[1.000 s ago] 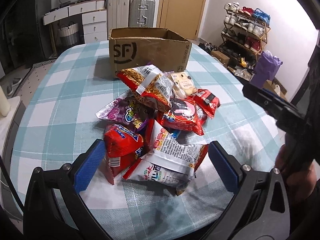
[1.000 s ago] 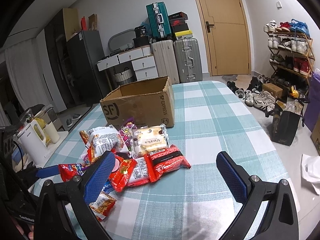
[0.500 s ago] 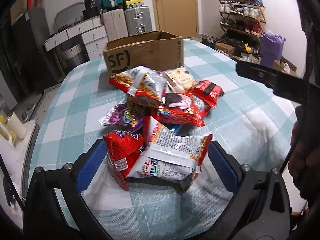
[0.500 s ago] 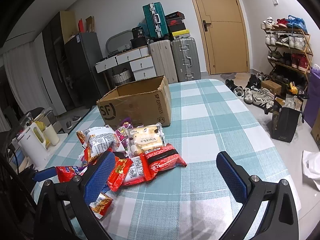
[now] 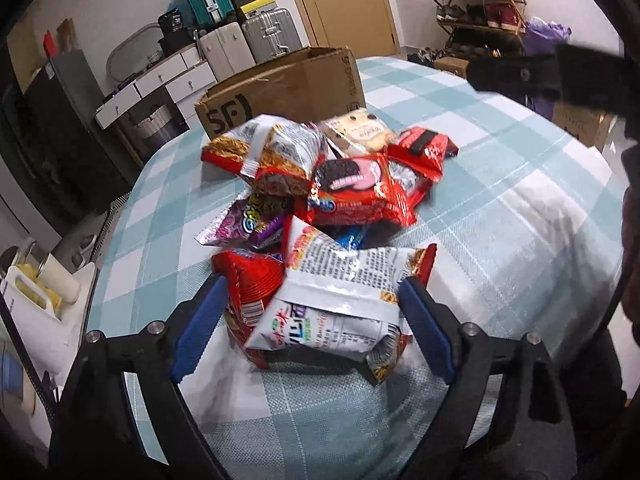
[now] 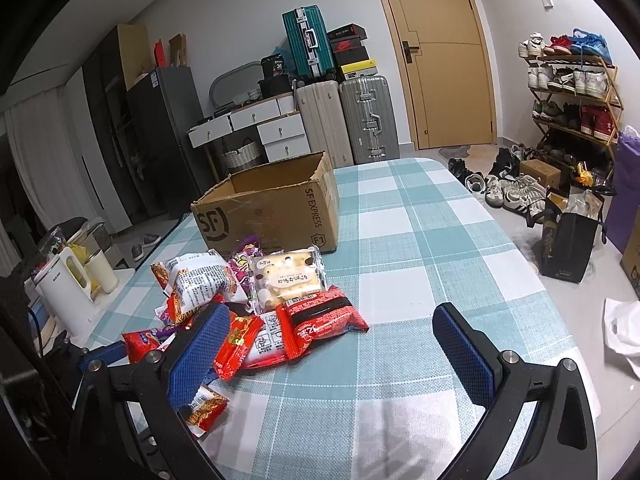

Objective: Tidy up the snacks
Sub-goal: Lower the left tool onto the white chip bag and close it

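A pile of snack packets (image 5: pixel 352 188) lies on the checked table (image 5: pixel 500 208) in front of an open cardboard box (image 5: pixel 280 92). My left gripper (image 5: pixel 314 286) straddles the nearest two: a white-and-red bag (image 5: pixel 340 300) and a red packet (image 5: pixel 252 280). Its jaws are closing, and the blue pads just reach the packets' sides without squeezing them. In the right wrist view the pile (image 6: pixel 280 280) sits left of centre before the box (image 6: pixel 264 216). My right gripper (image 6: pixel 330 316) stands open above the cloth beside the pile and holds nothing.
A white kettle (image 6: pixel 64 292) and cups stand on a low surface left of the table. Suitcases (image 6: pixel 360 120) and drawers line the back wall. On the right are a shoe rack (image 6: pixel 572 92), loose shoes and a black bag (image 6: pixel 568 248) on the floor.
The left gripper has come down and closer over the two nearest packets, rolled a little, and its jaws have narrowed onto them. The right gripper has stayed put.
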The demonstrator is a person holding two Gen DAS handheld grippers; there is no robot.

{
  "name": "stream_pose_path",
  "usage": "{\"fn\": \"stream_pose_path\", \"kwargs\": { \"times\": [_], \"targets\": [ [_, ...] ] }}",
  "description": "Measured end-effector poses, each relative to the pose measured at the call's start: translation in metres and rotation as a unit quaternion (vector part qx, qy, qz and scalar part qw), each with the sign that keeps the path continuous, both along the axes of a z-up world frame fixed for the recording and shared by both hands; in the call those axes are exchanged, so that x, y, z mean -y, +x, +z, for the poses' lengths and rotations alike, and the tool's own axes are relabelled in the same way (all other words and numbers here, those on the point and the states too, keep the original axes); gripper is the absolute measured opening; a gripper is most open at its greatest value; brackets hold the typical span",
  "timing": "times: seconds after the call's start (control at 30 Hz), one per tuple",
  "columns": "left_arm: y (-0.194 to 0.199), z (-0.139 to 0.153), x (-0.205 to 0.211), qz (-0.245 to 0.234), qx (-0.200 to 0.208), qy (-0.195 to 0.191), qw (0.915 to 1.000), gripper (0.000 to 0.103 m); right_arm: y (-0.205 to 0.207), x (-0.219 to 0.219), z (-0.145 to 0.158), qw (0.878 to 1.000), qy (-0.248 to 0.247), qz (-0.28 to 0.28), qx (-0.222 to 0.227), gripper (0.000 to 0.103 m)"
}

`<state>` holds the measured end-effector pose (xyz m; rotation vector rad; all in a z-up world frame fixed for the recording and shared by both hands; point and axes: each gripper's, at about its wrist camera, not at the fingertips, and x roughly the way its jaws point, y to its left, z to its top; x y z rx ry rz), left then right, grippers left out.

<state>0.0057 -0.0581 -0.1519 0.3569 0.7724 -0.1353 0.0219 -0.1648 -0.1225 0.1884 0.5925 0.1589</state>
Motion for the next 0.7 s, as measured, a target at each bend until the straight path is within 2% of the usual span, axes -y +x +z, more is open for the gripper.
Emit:
{"fn": "stream_pose_path", "kwargs": {
  "times": [0.13, 0.2, 0.33, 0.37, 0.7],
  "targets": [
    [-0.005, -0.009, 0.008, -0.022, 0.01, 0.022, 0.9995, 0.068, -0.002, 0.0, -0.001, 1.0, 0.001, -0.002, 0.0, 0.103],
    [-0.006, -0.008, 0.009, -0.036, 0.008, 0.014, 0.9992, 0.06, -0.002, 0.0, -0.001, 1.0, 0.002, -0.003, -0.001, 0.103],
    [-0.005, -0.009, 0.008, -0.049, 0.001, 0.001, 0.9988, 0.054, -0.002, 0.0, -0.002, 1.0, 0.002, -0.005, -0.001, 0.103],
    [-0.005, -0.008, 0.008, -0.055, -0.002, -0.007, 0.9984, 0.045, -0.002, 0.001, -0.002, 1.0, 0.001, -0.005, -0.001, 0.103],
    [0.0, -0.008, -0.002, -0.055, -0.018, -0.044, 0.9973, 0.044, -0.003, 0.0, -0.001, 1.0, -0.003, -0.008, 0.0, 0.103]
  ]
}}
